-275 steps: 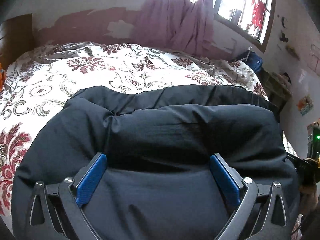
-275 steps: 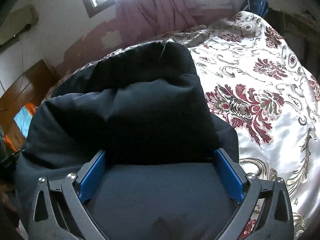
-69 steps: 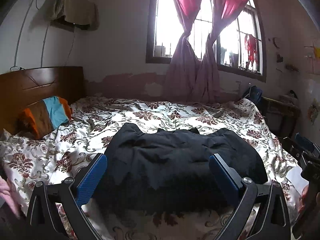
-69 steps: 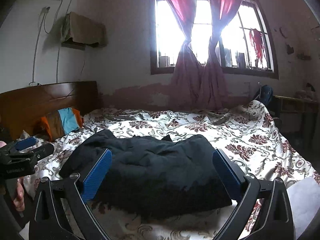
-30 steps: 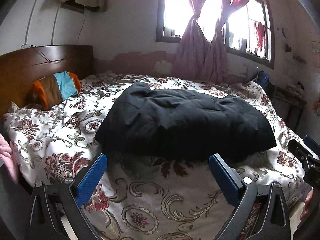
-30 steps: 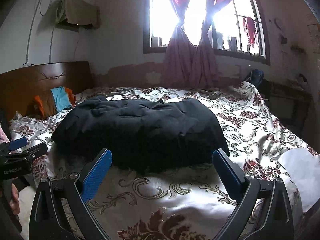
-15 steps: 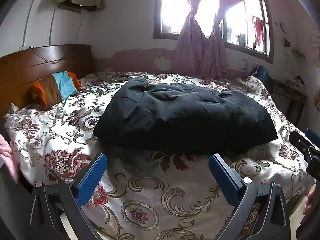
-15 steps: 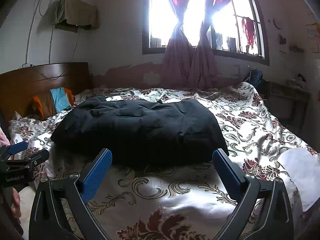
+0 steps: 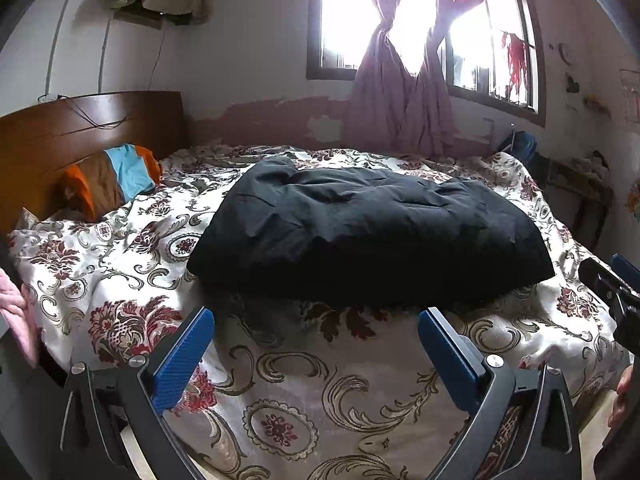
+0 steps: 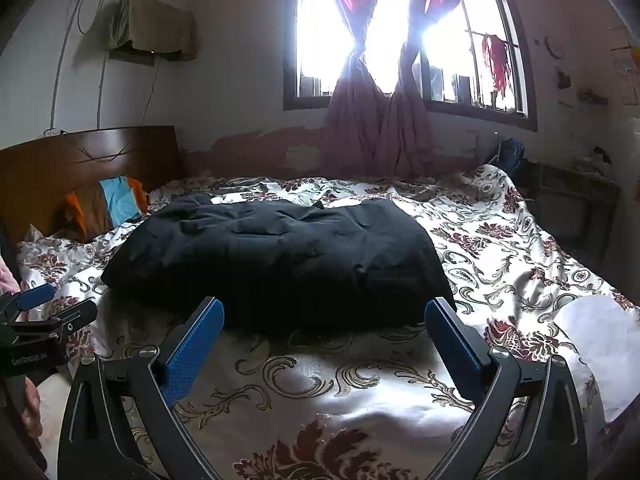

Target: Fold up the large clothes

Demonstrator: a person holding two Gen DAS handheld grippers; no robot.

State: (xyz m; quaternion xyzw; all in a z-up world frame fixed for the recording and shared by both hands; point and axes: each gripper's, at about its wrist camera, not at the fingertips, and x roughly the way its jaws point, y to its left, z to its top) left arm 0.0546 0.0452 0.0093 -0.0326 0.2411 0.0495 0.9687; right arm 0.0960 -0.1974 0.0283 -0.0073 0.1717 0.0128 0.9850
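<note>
A dim bedroom, daylight flaring through a barred window (image 10: 400,40) hung with 2 knotted pink curtains (image 10: 380,128), its lower wall patchy with peeling paint. In the left wrist view the left gripper (image 9: 316,344) hangs over the near edge of the bed with its 2 blue-padded fingers (image 9: 184,356) spread wide, nothing between them. The right gripper (image 10: 324,332) shows the same stance in its own view — blue pads apart, empty, held above the floral bedspread (image 10: 320,380). Each tool also appears at the edge of the other's frame, gripped by a hand. Just beyond both sets of fingertips, apart from them, lies the folded black garment (image 9: 368,232), a thick, puffy rectangle resting flat in the middle of the bed, creased across the top. Farther left, a pillow (image 9: 108,180) striped orange, brown and light blue leans against the dark wooden headboard (image 9: 80,132). On the wall above — a cloth-draped unit (image 10: 152,32) with cables running down. A dark blue bag (image 10: 508,156) sits beyond the far right corner of the bed.
</note>
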